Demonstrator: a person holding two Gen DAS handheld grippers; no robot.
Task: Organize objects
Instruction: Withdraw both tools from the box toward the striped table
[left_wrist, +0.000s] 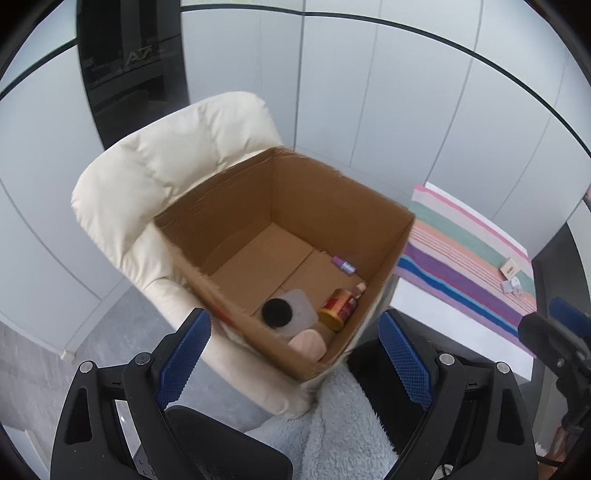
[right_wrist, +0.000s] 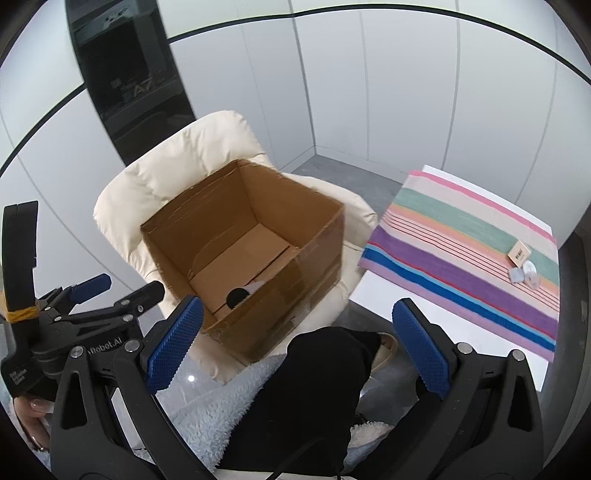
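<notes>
1. The left gripper (left_wrist: 295, 354) is being held above the near corner of the cardboard box (left_wrist: 384, 258); its jaws are standing wide apart and nothing is being gripped between them.
2. The right gripper (right_wrist: 297, 347) is being held over the person's lap, its jaws likewise spread wide and empty; the left gripper (right_wrist: 122, 290) is being seen at its left side.
3. The box is being carried on the seat of a cream padded chair (left_wrist: 166, 166); inside, near its front corner, a black round thing on a grey card (left_wrist: 301, 308), a red and yellow jar (left_wrist: 338, 304), a small purple bottle (left_wrist: 343, 265) and a pink pad (left_wrist: 308, 341) are lying.
4. A striped cloth (right_wrist: 461, 258) is being spread over a white table (right_wrist: 388, 299) to the right of the chair; a small tan box (right_wrist: 519, 252) and some small clear pieces (right_wrist: 524, 275) are resting on it, well apart from both grippers.
</notes>
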